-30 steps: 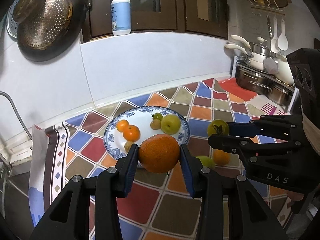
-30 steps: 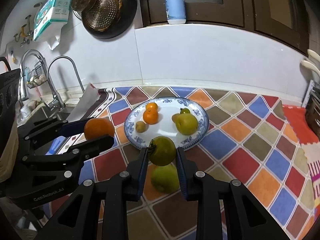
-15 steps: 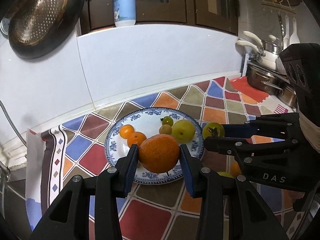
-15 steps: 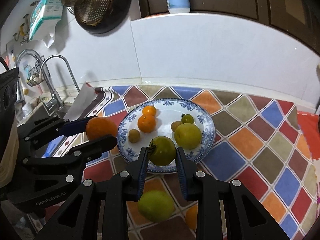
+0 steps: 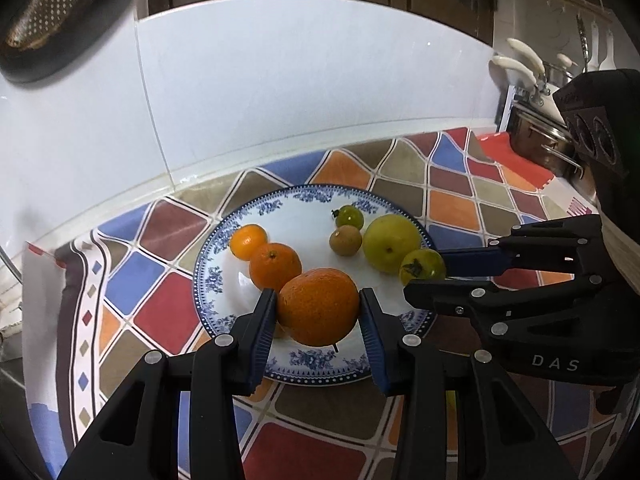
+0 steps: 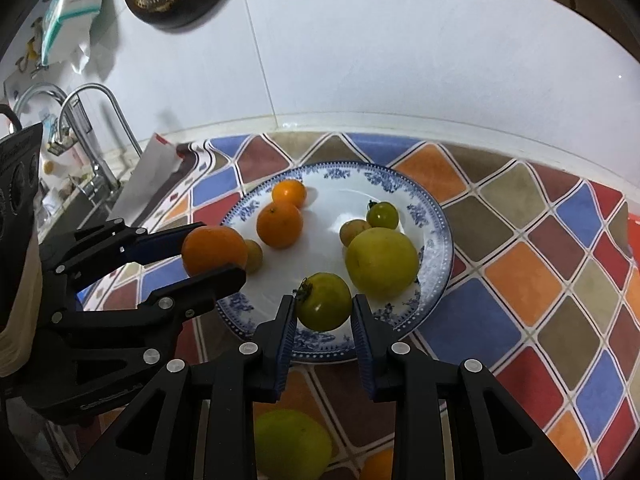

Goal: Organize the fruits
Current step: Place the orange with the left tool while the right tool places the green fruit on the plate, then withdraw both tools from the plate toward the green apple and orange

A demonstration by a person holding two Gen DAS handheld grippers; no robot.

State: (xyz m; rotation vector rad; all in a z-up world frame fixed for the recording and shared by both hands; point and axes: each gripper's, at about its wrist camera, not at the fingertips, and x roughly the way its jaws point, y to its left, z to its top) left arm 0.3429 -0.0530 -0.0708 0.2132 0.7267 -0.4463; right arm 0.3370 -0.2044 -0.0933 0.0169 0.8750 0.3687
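Note:
A blue-and-white plate (image 5: 304,204) (image 6: 436,216) holds two small oranges (image 5: 275,265) (image 6: 280,224), a big yellow-green fruit (image 5: 390,237) (image 6: 382,262), a small green tomato (image 5: 349,216) (image 6: 383,214) and small brown fruits (image 5: 345,240). My left gripper (image 5: 318,312) (image 6: 212,254) is shut on a large orange (image 5: 318,306) (image 6: 214,250) above the plate's near-left part. My right gripper (image 6: 323,310) (image 5: 424,276) is shut on a green tomato (image 6: 323,301) (image 5: 422,267) above the plate's near rim.
A green fruit (image 6: 292,444) and an orange fruit (image 6: 378,464) lie on the chequered mat (image 6: 520,272) under my right gripper. A tap and sink (image 6: 84,136) stand at the left. Pots (image 5: 544,140) stand at the right. White tiled wall runs behind.
Both grippers have moved forward over the plate with their fruits held. The loose fruits on the mat have slipped under and behind the grippers.

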